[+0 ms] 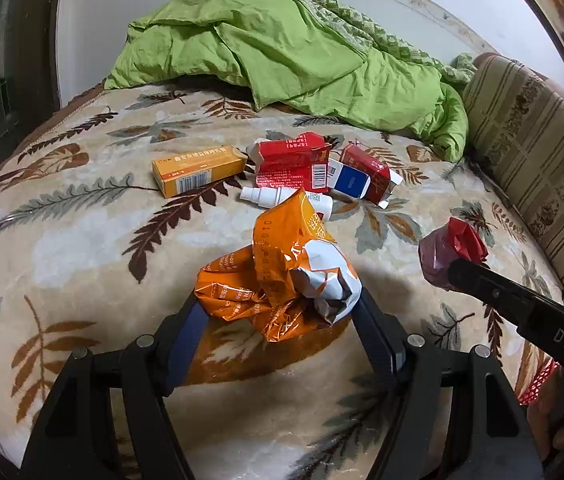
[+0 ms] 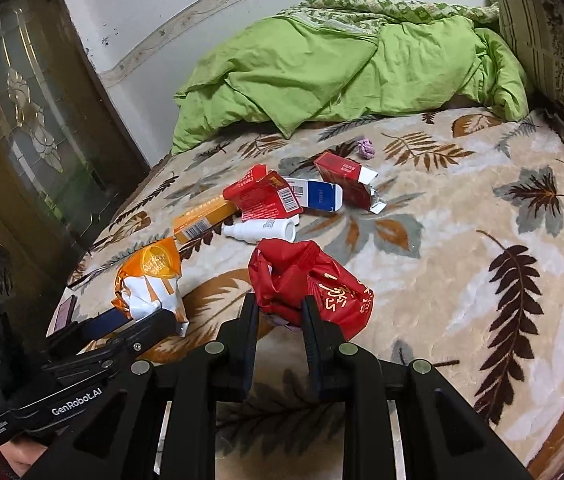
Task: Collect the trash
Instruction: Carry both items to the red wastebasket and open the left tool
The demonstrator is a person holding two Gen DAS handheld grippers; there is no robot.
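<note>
Leaf-print blanket (image 1: pixel 82 248) covers the bed; left gripper (image 1: pixel 278 304) grasps an orange wrapper (image 1: pixel 282 276), right gripper (image 2: pixel 280 312) clamps a red bag (image 2: pixel 313 280), boxes (image 1: pixel 293 164) just beyond.

You see orange wrapper (image 1: pixel 278 276): glossy crinkled foil | red bag (image 2: pixel 309 284): shiny plastic | blanket (image 1: pixel 82 240): plush fleece | quilt (image 1: pixel 282 52): matt cloth | yellow box (image 1: pixel 198 170): smooth cardboard

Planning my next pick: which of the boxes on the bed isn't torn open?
The yellow box, at the left end of the pile. Its flaps look shut; the red boxes beside it gape open.
</note>
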